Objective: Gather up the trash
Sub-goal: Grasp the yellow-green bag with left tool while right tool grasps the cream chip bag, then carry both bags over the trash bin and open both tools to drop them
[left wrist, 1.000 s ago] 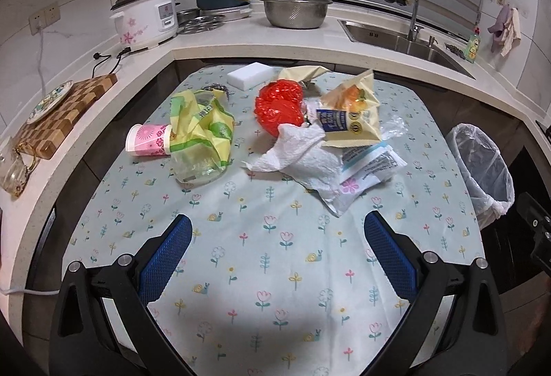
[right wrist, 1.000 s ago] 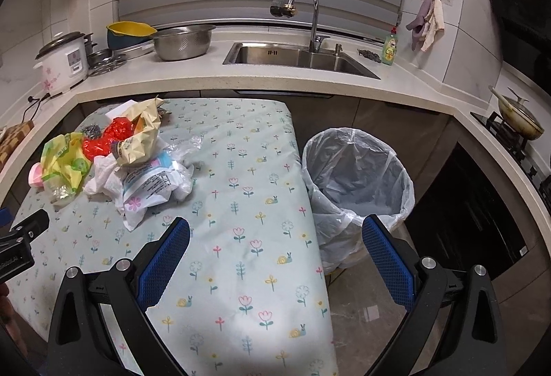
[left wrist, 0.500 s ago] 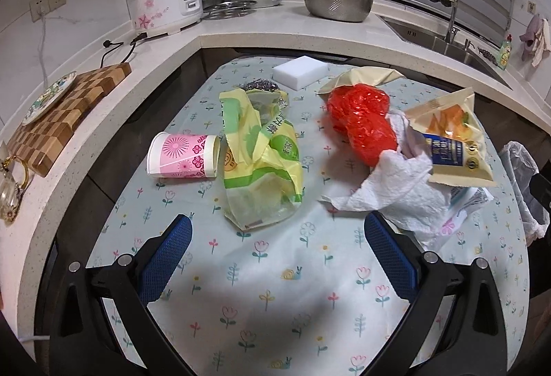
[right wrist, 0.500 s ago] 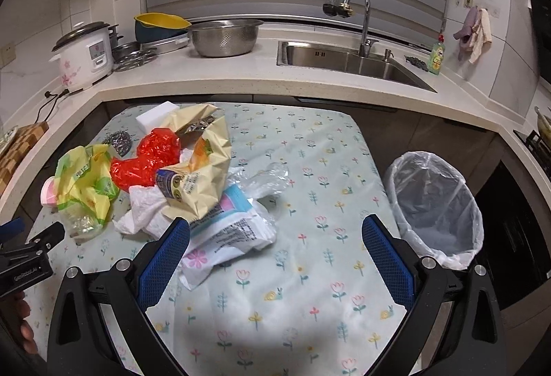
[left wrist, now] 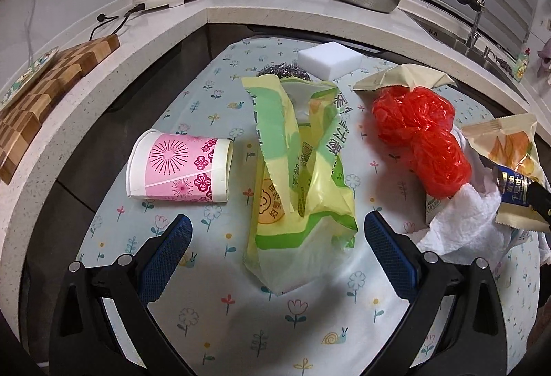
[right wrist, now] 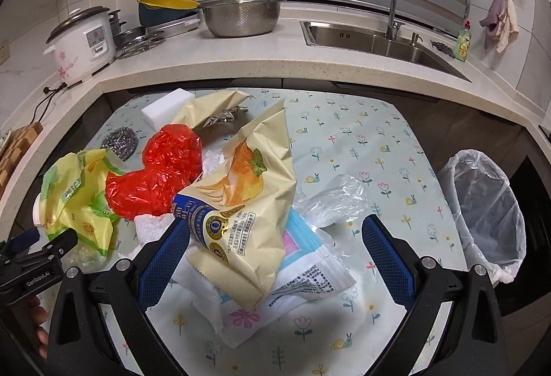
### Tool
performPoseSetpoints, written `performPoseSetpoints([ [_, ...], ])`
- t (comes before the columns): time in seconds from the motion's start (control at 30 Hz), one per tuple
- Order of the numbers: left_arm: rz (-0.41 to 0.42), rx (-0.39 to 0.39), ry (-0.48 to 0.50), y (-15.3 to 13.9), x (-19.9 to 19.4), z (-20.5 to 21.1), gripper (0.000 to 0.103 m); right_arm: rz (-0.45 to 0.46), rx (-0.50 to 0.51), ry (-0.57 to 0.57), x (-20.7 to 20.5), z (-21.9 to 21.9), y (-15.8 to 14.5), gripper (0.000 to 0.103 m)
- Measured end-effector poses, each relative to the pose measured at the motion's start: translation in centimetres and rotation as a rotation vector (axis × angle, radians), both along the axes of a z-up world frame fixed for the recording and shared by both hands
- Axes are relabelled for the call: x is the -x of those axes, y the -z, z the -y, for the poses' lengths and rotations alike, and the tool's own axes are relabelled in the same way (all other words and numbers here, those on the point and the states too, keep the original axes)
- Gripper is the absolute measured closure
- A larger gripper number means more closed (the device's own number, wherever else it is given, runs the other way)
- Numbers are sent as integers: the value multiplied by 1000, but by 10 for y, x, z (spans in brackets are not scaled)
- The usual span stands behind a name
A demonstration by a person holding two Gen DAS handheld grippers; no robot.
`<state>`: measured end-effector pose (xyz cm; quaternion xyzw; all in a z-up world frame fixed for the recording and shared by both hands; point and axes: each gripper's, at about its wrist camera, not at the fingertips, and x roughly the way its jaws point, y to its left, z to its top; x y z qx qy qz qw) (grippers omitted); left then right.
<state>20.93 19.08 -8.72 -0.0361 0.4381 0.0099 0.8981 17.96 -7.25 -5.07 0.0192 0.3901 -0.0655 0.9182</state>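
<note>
We see a floral-print tablecloth under both grippers. Past the right gripper, off to its right, stands a bin lined with thin clear plastic. Right gripper is wide open, empty, its blue ribbed pads flanking a glossy beige snack bag lying on white paper. Left gripper is wide open too, empty, straddling a crinkly yellow-green bag. Crumpled red plastic sits ahead-right of it, a pink paper cup on its side ahead-left.
</note>
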Motion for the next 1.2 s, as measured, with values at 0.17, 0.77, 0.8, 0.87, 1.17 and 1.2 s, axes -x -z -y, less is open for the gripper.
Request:
performPoseSetpoints([
  [0.17, 15, 29, 29, 1, -6, 4, 18, -4, -14, -9, -7, -3, 7, 11],
  [0.77, 67, 74, 130, -30, 11, 41, 84, 94, -102, 33, 25, 33, -25, 63],
  [0.8, 76, 77, 138, -36, 15, 44, 84, 103, -103, 41, 28, 36, -30, 63],
  [0.87, 95, 80, 157, -46, 22, 52, 84, 121, -106, 57, 37, 45, -38, 63],
  [1.17, 165, 101, 280, -88, 54, 104, 84, 188, -105, 142, 79, 88, -65, 62],
  [1.2, 171, 105, 294, -91, 56, 110, 84, 193, -106, 155, 84, 94, -67, 62],
])
